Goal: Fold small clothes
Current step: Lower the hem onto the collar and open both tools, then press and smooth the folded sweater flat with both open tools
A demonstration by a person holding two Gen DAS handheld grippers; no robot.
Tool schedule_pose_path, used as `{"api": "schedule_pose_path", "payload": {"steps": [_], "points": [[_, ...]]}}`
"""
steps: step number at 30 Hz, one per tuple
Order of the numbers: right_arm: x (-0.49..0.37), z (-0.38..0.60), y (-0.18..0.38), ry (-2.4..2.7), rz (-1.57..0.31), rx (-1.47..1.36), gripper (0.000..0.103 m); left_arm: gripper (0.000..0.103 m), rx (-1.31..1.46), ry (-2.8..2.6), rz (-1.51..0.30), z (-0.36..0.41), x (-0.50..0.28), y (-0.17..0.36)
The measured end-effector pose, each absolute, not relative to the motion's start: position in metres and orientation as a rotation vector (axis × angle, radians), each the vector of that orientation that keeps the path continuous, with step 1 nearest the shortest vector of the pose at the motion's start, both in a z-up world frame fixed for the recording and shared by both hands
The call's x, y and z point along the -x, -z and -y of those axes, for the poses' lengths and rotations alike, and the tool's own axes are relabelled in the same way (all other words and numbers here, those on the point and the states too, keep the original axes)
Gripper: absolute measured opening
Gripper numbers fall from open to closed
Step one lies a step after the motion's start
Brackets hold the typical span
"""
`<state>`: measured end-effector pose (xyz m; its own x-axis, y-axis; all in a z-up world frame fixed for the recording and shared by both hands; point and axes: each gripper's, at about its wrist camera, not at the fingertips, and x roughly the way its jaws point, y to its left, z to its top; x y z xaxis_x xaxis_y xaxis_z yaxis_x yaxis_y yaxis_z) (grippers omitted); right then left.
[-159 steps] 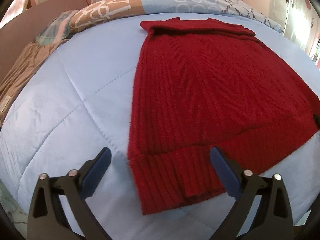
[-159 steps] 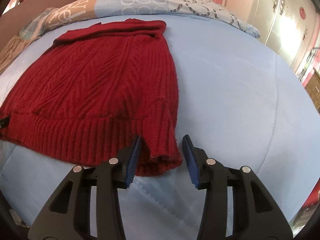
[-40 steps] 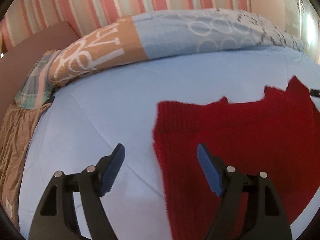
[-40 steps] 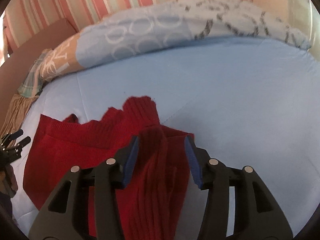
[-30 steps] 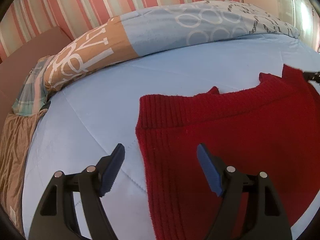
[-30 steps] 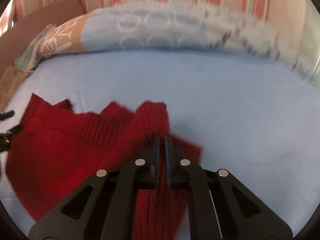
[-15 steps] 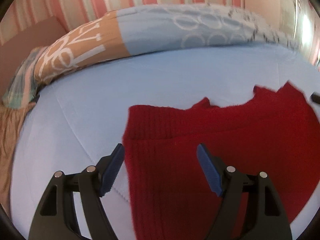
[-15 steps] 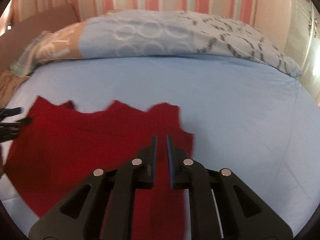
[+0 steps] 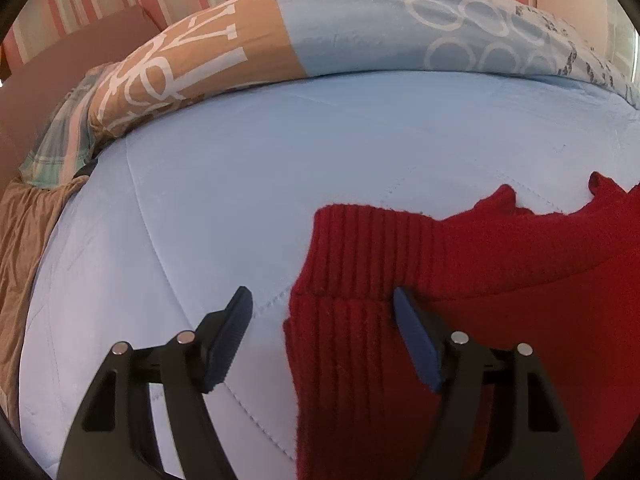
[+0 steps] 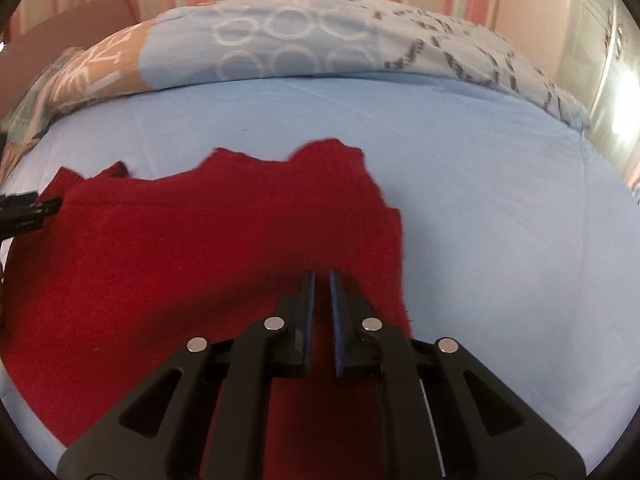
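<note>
sweater: red knit sweater (image 9: 500, 300) lies on the blue quilt (image 9: 240, 180) of the bed, doubled over; ribbed hem band on top at the near-left corner, far edges ragged and not lined up.
why doubled: looks like the bottom half has been laid over the top half, so the hem sits near the neckline end; judged from the rib band on the upper layer.
left gripper: left gripper (image 9: 322, 336) jaws wide apart, holding nothing; they straddle the ribbed corner, right pad (image 9: 416, 344) over the knit, left pad over bare quilt.
why there: placed to bracket the corner, either for a fresh pinch or to square that edge; cannot tell which.
right gripper: right gripper (image 10: 321, 312) jaws nearly closed, only a thin slit between them, low over the right side of the sweater. View is blurred; cannot tell whether knit is pinched in the slit.
why there: sits close to the sweater's right edge, likely the grip point for pulling that side across or flattening it.
surroundings: patterned duvet (image 10: 320, 40) bunched along the far side of the bed, well apart from the sweater.
stage: one fold in, still loose; edges need aligning before any next fold.
risk: thick knit slips and bunches, top layer may drag off.
</note>
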<state>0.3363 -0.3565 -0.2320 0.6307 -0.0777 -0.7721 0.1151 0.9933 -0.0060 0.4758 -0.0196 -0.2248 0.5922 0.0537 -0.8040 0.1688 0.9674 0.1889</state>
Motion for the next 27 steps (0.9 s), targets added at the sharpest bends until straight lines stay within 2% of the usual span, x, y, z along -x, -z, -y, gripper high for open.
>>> {"api": "schedule_pose_path", "payload": {"steps": [6, 9, 14, 19, 24, 27], "points": [[-0.339, 0.362, 0.233, 0.134, -0.878, -0.064, 0.004, 0.074, -0.246, 0.055, -0.912, 0.017, -0.466, 0.208], [-0.324, 0.354, 0.217, 0.107, -0.829, -0.083, 0.01, 0.074, -0.232, 0.069, -0.882, 0.019, -0.445, 0.187], [-0.305, 0.306, 0.201, 0.011, -0.778, -0.052, 0.011, 0.074, -0.188, 0.114, -0.86, 0.041, -0.4, 0.167], [-0.308, 0.269, 0.217, -0.043, -0.824, 0.022, 0.011, 0.074, -0.151, 0.159, -0.929, 0.065, -0.376, 0.188], [-0.31, 0.29, 0.232, 0.001, -0.86, 0.04, 0.014, 0.074, -0.179, 0.136, -0.942, 0.064, -0.374, 0.204], [-0.308, 0.315, 0.232, 0.052, -0.859, 0.016, 0.013, 0.074, -0.172, 0.129, -0.949, 0.06, -0.378, 0.204]]}}
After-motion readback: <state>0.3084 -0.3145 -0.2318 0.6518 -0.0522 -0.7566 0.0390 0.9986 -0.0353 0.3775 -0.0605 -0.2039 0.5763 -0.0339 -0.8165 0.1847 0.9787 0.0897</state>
